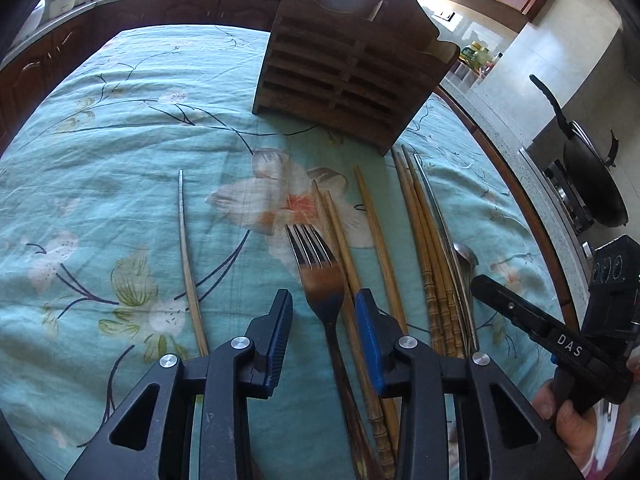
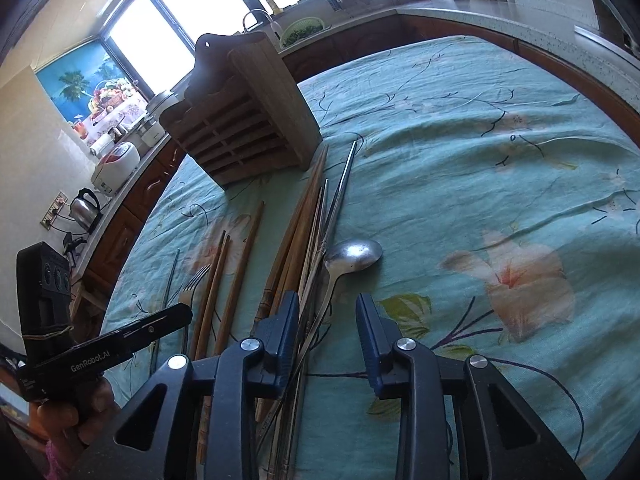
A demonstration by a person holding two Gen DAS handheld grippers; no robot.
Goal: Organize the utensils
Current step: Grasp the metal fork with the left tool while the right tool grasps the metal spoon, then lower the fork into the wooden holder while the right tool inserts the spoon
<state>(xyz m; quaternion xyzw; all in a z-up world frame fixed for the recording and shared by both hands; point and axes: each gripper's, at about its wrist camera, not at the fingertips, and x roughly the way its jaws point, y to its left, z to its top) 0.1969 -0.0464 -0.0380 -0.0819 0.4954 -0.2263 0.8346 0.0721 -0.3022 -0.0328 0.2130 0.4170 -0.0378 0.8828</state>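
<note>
A surface (image 1: 120, 160) covered by a teal floral cloth is seen across both views, with a kitchen counter (image 2: 500, 20) running behind it. A wooden slatted utensil holder (image 1: 344, 68) is stood upright toward the far side of the cloth, and the utensils are laid out in front of it, pointing roughly toward it. A bundle of wooden chopsticks (image 1: 424, 232) is lain beside a pair of metal chopsticks (image 2: 340, 196), with their tips close to the holder's base. A metal spoon (image 2: 352, 256) is placed just beside that bundle, bowl up. Further toward the left, two single wooden chopsticks (image 1: 376, 236) and a fork (image 1: 320, 276) are set side by side, and one thin chopstick (image 1: 186, 252) is lain well apart from the rest. The left hand-held gripper (image 1: 324, 328) is held spread, its jaws either side of the fork's neck and a chopstick; contact with them cannot be told. The right hand-held gripper (image 2: 328, 332) is likewise spread wide, positioned over the spoon handle and the ends of the metal chopsticks, with nothing pinched.
</note>
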